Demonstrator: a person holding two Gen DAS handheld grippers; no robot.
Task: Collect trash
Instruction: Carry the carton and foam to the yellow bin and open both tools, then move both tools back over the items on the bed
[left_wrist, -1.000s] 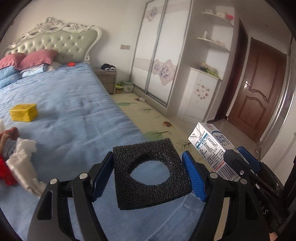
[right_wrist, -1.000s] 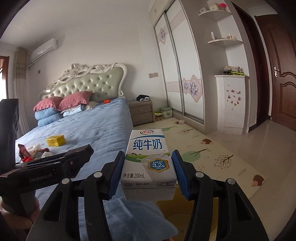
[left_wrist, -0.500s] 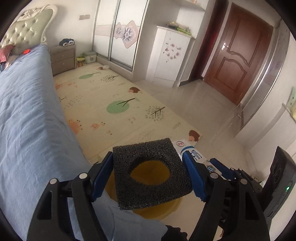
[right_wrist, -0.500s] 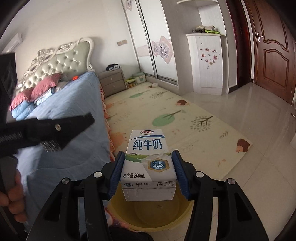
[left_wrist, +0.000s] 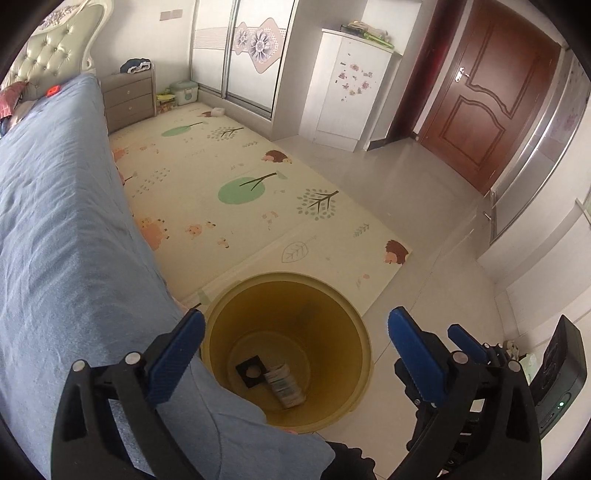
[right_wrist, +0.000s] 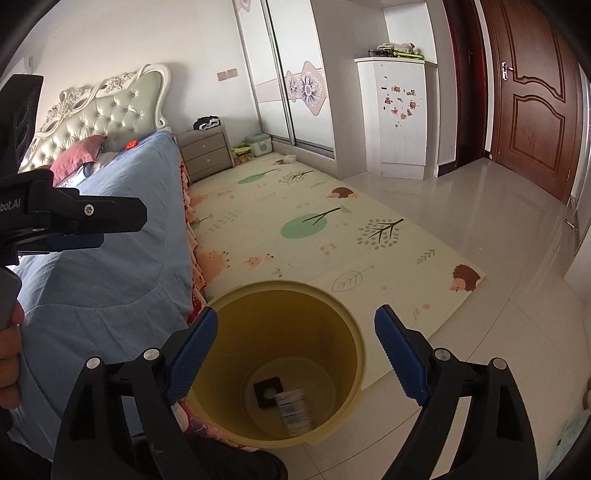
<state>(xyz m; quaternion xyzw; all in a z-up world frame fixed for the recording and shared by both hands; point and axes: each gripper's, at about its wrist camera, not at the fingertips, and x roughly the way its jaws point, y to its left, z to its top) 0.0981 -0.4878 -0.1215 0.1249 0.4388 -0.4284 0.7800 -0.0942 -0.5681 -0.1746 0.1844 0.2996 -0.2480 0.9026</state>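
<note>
Both the left gripper (left_wrist: 295, 350) and the right gripper (right_wrist: 295, 350) hang spread wide and empty above the yellow bin (left_wrist: 354, 317) beside the bed (left_wrist: 55, 221), aligned for a straight drop, where the black foam square (left_wrist: 252, 370) and what looks like a blurred milk carton (right_wrist: 295, 410) lie on its bottom.

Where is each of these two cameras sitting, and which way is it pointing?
Left wrist: rides on the left gripper, looking down into the round yellow plastic bin; its blue fingers show, spread.
Right wrist: rides on the right gripper, facing the same bin; the left gripper and the person's hand show at the left edge.
Both see the black foam square and milk carton inside.
</note>
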